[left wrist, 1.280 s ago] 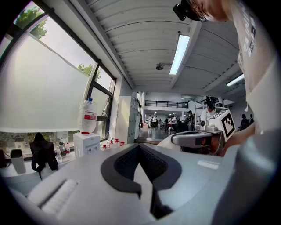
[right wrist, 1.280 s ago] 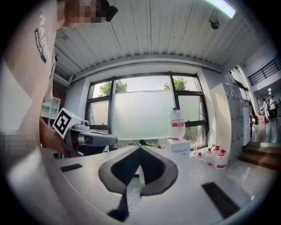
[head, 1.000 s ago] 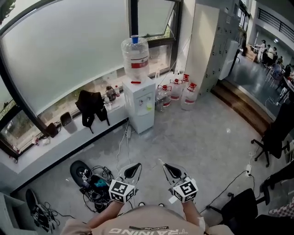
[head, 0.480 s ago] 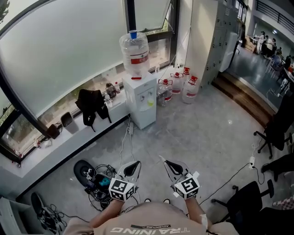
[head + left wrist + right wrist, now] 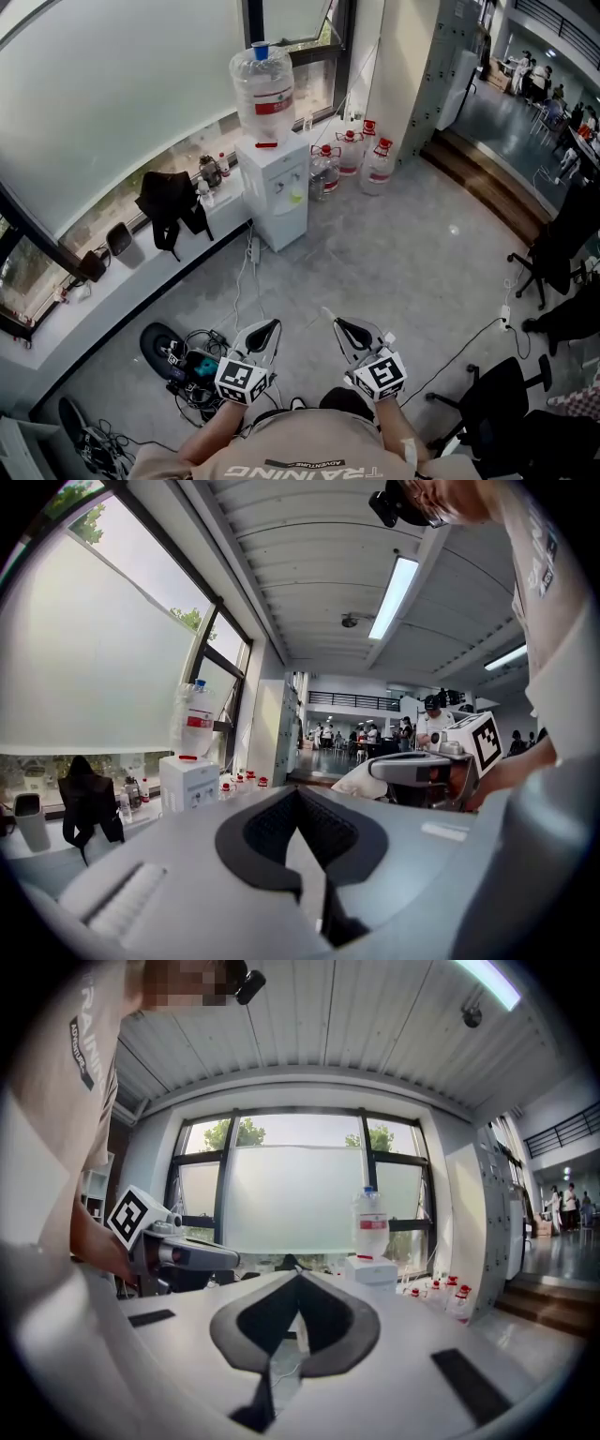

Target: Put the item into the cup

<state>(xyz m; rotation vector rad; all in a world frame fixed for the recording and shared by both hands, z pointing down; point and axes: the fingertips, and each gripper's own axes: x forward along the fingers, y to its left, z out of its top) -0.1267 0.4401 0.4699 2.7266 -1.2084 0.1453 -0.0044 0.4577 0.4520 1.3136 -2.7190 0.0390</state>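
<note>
No cup and no item shows in any view. In the head view my left gripper (image 5: pixel 270 325) and right gripper (image 5: pixel 335 322) are held side by side at waist height over the grey floor. Each is shut, its jaws meeting at the tips with nothing between them. The left gripper view looks along its shut jaws (image 5: pixel 298 789) and shows the right gripper (image 5: pixel 422 766) beside it. Beyond the right gripper's shut tips (image 5: pixel 298 1272), its own view catches the left gripper (image 5: pixel 178 1252).
A white water dispenser (image 5: pixel 274 192) with a large bottle (image 5: pixel 262 89) stands by the window ahead. Spare bottles (image 5: pixel 352 159) sit to its right. A black jacket (image 5: pixel 167 206) hangs on the sill. Cables and gear (image 5: pixel 187 361) lie left of my feet. Office chairs (image 5: pixel 553 262) stand right.
The head view has shifted, so the dispenser now sits slightly higher and further left. Both grippers stay shut and side by side.
</note>
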